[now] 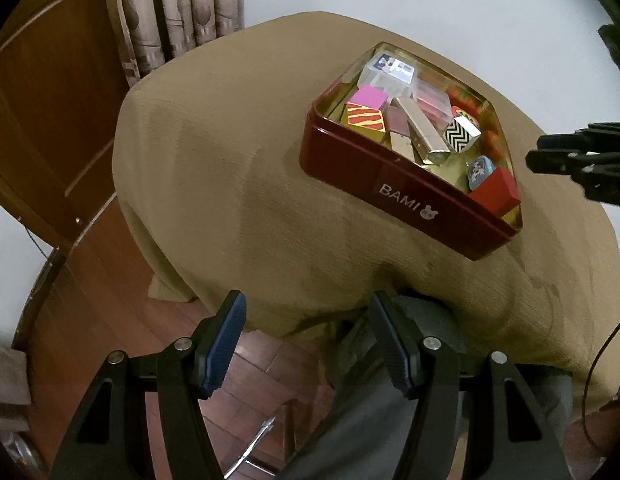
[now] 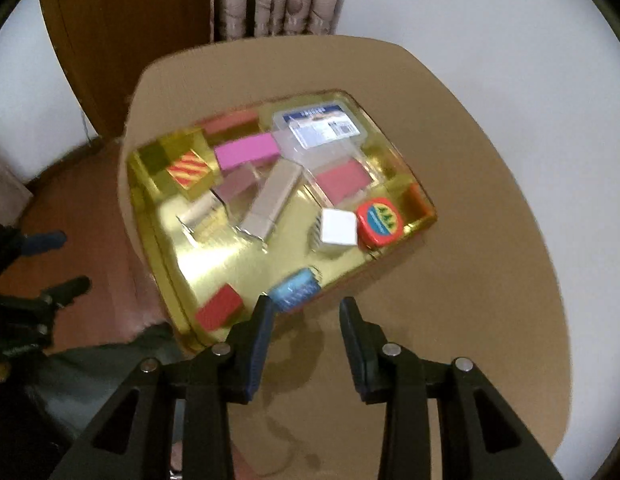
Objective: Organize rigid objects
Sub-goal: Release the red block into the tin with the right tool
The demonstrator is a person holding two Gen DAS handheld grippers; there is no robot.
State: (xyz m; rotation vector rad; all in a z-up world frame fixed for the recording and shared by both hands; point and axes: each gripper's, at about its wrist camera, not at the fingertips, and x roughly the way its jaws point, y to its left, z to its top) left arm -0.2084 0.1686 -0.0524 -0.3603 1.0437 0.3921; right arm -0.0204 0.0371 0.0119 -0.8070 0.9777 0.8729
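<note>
A dark red tin (image 1: pixel 350 160) marked BAMI, gold inside (image 2: pixel 229 252), sits on a tan-covered table (image 1: pixel 213 168). It holds several small rigid objects: a pink box (image 1: pixel 368 98), a striped red-yellow block (image 1: pixel 364 118), a long metallic box (image 1: pixel 424 130), a zigzag-patterned cube (image 1: pixel 460 134), a red block (image 1: pixel 496 192), a clear plastic case (image 2: pixel 322 132), a round red tin (image 2: pixel 380 222) and a blue keychain (image 2: pixel 295 290). My left gripper (image 1: pixel 305 340) is open and empty, off the table's near edge. My right gripper (image 2: pixel 307 344) is open and empty, just in front of the tin's near side.
A wooden door (image 1: pixel 57 92) and curtains (image 1: pixel 177 8) stand behind the table. Wood floor (image 1: pixel 121 320) lies below on the left. The right gripper's body shows at the right edge of the left wrist view (image 1: pixel 582 164). Bare tablecloth (image 2: pixel 470 300) lies right of the tin.
</note>
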